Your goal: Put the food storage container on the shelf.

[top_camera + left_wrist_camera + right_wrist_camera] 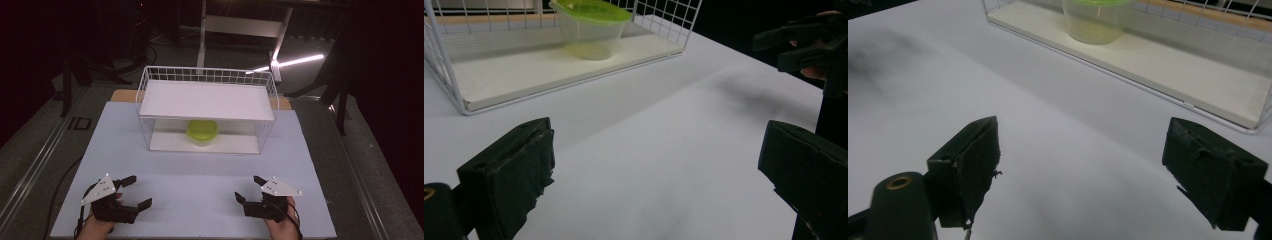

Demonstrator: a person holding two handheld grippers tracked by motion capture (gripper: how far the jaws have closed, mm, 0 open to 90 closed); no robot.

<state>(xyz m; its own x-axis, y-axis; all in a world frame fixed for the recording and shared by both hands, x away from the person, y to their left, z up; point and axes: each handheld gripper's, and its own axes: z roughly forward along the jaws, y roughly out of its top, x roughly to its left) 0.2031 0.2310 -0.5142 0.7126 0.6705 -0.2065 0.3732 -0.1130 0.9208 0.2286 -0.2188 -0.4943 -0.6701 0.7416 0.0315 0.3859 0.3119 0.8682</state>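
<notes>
In the high view, a white wire rack with flat shelves is set on the matte bench; a clear tub with a green lid is held on its lower shelf. Left tongs and right tongs are spread, empty. In the left gripper view, the tub is seen beyond the padded jaws. In the right gripper view, it sits likewise.
</notes>
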